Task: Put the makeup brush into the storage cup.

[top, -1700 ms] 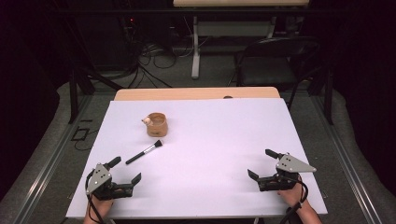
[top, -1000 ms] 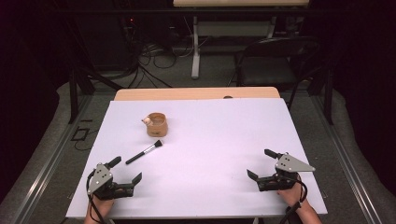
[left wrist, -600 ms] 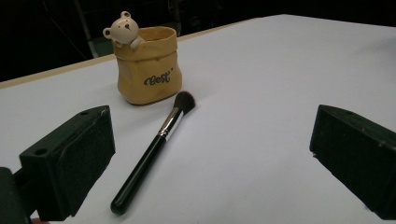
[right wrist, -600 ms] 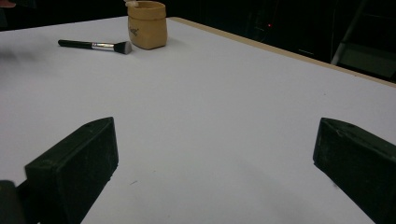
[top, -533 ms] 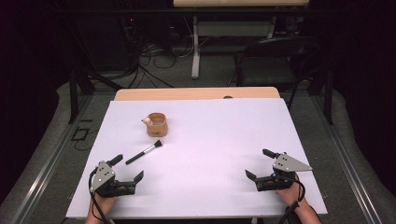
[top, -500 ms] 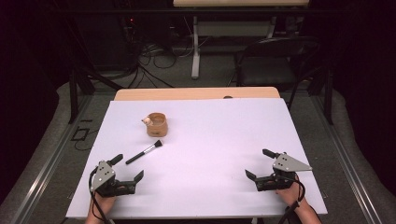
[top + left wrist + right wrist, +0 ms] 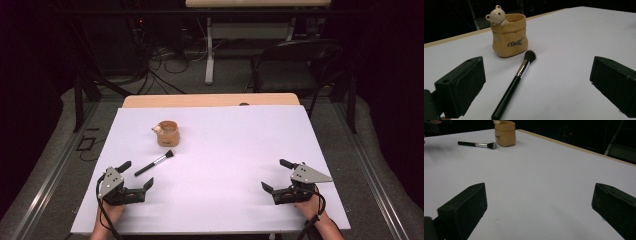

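White table (image 7: 225, 150) takes up mid-frame in the high view, w/ most of its surface bare, so there's room to work. Right gripper (image 7: 279, 175) sits lower right, jaws wide apart & holding nothing, well apart from the objects; prob. parked, not needed yet. Left gripper (image 7: 136, 174) sits lower left, jaws also spread wide & empty, aimed toward the brush. In the left gripper view the handle end lies between its jaws but untouched, so looks lined up for a pickup. Tan bear pot (image 7: 168, 133), upper left of centre, stands upright w/ mouth open, a small bear at the rim; likely the holder for the brush. Makeup brush (image 7: 154, 162) lies flat just below the pot, bristles toward it, near but apart, handle angled down-left toward the left gripper.
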`<state>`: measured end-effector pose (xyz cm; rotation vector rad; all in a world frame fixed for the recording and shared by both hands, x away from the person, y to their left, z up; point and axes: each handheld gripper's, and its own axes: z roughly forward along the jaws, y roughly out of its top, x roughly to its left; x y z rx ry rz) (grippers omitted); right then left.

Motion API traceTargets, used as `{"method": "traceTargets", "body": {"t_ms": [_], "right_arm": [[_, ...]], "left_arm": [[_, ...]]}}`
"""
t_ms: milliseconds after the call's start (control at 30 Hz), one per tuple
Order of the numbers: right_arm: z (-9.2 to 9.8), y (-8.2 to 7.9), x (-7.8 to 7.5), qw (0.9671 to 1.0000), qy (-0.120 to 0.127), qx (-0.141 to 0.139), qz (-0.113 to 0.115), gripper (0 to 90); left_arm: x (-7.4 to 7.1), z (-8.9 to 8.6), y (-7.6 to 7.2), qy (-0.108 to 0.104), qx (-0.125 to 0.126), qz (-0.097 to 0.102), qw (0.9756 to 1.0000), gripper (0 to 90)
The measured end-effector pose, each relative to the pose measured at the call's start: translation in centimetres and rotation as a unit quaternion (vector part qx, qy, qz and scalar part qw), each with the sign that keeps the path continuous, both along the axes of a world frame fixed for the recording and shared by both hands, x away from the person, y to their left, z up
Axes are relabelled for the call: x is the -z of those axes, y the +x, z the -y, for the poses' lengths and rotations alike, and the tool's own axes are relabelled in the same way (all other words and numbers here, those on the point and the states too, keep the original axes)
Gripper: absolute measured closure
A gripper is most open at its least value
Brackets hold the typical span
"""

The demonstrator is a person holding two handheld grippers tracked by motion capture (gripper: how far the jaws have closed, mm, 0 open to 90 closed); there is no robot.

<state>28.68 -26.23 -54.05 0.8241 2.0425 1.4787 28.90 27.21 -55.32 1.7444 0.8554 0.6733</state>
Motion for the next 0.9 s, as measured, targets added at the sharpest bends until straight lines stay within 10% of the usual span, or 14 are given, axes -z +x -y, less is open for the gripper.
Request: {"method": "traceTargets", "body": {"t_ms": [900], "right_arm": [[-0.1, 0.3, 0.0, 1.0000, -0.004, -0.001, -0.001, 0.0]], "left_arm": [[-2.5, -0.2, 4.2, 0.037, 0.002, -0.040, 0.9985, 0.0]]}}
